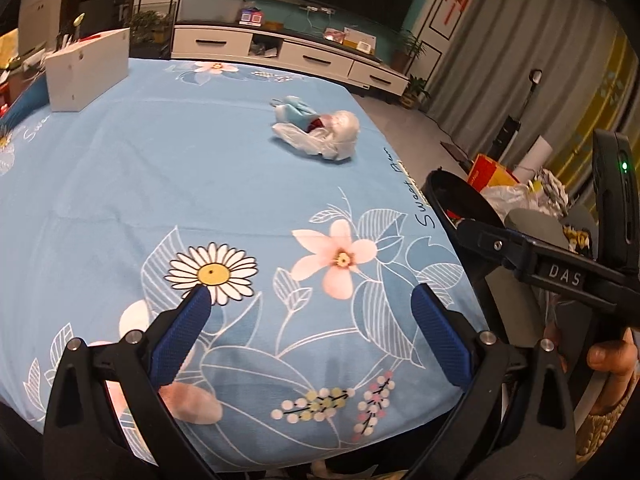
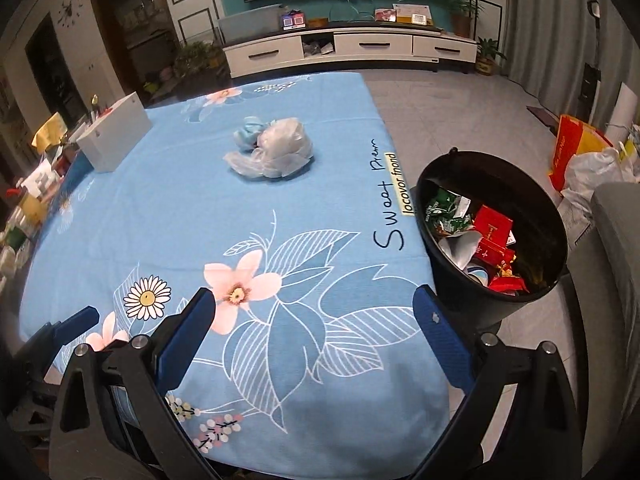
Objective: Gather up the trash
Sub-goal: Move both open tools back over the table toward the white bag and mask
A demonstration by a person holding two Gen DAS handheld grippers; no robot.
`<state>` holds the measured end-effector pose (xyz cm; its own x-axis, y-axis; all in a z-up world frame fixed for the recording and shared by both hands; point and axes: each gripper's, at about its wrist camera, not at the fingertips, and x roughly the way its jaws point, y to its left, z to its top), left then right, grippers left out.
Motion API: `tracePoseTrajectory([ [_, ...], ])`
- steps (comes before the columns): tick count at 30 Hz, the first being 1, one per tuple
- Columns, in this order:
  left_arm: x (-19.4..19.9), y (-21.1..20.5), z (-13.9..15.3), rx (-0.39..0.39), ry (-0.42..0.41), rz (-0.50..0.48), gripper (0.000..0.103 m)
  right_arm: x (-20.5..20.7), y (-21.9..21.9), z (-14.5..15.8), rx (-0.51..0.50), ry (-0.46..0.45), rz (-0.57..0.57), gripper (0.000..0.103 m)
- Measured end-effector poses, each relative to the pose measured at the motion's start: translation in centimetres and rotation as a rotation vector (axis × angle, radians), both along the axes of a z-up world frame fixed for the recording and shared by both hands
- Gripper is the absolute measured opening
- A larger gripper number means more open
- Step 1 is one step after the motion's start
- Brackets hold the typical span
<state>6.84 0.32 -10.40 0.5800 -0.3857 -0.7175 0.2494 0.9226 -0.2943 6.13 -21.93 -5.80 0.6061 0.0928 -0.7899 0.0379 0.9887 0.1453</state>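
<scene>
Both grippers empty, fingers spread wide: left gripper (image 1: 310, 304), right gripper (image 2: 316, 306), each over the near edge of the blue floral tablecloth (image 2: 168, 216). Crumpled plastic bag trash (image 2: 276, 150) lies mid-cloth, well beyond both. White box (image 2: 116, 138) sits left of trash. Black bin (image 2: 552, 216) stands off the cloth's right edge; right view shows red and green wrappers inside, left view only its rim (image 1: 440, 184).

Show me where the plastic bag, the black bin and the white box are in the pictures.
plastic bag (image 2: 280, 146): right wrist view, on its crumpled clear top.
black bin (image 2: 456, 280): right wrist view, on its outer wall facing the table.
white box (image 1: 86, 70): left wrist view, on its long front side.
</scene>
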Motion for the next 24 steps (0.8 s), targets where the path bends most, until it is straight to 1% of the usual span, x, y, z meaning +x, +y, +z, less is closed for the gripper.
tracePoseTrajectory([
  [8,0.4,1.8,-0.2,-0.045,0.006,0.038,0.100,0.7,1.8,-0.1,-0.030,0.013,0.026,0.097],
  [17,1.3,3.5,-1.2,-0.065,0.034,0.065,0.100,2.2,4.0,-0.5,-0.053,0.029,0.067,0.097],
  [24,2.3,4.4,-1.9,-0.075,0.049,0.083,0.100,3.5,5.0,-1.1,-0.064,0.040,0.086,0.097],
])
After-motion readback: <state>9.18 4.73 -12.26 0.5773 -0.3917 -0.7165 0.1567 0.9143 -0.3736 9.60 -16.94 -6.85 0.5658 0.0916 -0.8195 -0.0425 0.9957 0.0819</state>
